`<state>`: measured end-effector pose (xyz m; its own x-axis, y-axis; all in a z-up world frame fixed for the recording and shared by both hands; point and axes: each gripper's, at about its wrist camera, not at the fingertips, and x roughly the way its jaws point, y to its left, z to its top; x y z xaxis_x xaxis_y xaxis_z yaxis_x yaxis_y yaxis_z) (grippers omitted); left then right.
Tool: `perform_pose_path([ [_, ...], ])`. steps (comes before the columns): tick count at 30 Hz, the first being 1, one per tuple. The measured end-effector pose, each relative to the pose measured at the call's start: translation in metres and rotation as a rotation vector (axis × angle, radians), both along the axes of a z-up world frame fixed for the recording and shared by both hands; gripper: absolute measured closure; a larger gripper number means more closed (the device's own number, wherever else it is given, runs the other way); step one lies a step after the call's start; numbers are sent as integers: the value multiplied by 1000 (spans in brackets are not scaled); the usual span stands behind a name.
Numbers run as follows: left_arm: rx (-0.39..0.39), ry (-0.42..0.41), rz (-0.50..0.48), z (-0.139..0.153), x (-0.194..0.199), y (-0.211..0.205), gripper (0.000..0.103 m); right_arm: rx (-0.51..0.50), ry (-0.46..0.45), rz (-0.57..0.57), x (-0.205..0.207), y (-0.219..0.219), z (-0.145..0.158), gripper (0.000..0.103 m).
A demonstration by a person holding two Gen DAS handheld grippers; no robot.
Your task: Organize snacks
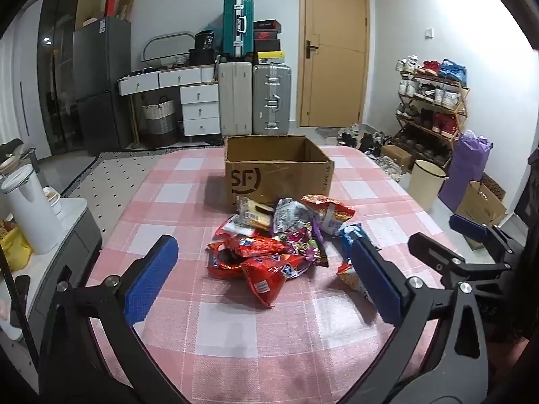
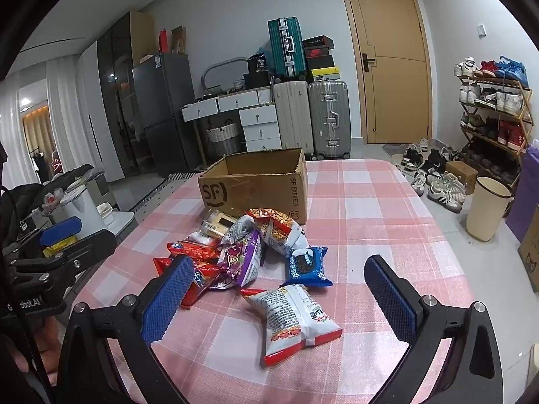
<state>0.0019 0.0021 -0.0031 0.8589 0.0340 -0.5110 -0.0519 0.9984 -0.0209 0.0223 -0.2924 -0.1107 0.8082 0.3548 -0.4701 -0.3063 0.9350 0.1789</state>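
A pile of snack packets point(image 1: 279, 235) lies on the pink checked tablecloth point(image 1: 256, 323), just in front of an open, empty cardboard box point(image 1: 276, 171) marked SF. The pile holds red packets point(image 1: 266, 276), a purple one point(image 2: 241, 262), a blue biscuit pack point(image 2: 308, 267) and a white-and-red bag point(image 2: 296, 320) nearest the right gripper. My left gripper point(image 1: 266, 286) is open and empty, hovering over the near edge of the pile. My right gripper point(image 2: 279, 298) is open and empty, with the white-and-red bag between its fingers' line. The box also shows in the right wrist view point(image 2: 256, 181).
A white kettle point(image 1: 27, 208) stands on a side cabinet at the left. A cream bin point(image 2: 488, 208), shoes point(image 2: 438, 181) and a shoe rack point(image 2: 495, 111) are to the right of the table. Suitcases point(image 1: 256, 97), drawers and a fridge stand by the back wall.
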Motion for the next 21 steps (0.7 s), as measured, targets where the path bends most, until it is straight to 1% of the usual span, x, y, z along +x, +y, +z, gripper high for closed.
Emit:
perform_pose_path([
  [5, -3, 0, 12, -1, 0, 3, 1, 0, 3, -3, -1, -4, 1, 0],
  [6, -5, 3, 13, -1, 0, 4, 1, 0, 3, -4, -2, 1, -3, 0],
  [12, -7, 3, 15, -3, 0, 5, 1, 0, 3, -2, -1, -1, -7, 0],
  [21, -10, 5, 13, -4, 1, 4, 1, -2, 8, -5, 0, 1, -6, 0],
])
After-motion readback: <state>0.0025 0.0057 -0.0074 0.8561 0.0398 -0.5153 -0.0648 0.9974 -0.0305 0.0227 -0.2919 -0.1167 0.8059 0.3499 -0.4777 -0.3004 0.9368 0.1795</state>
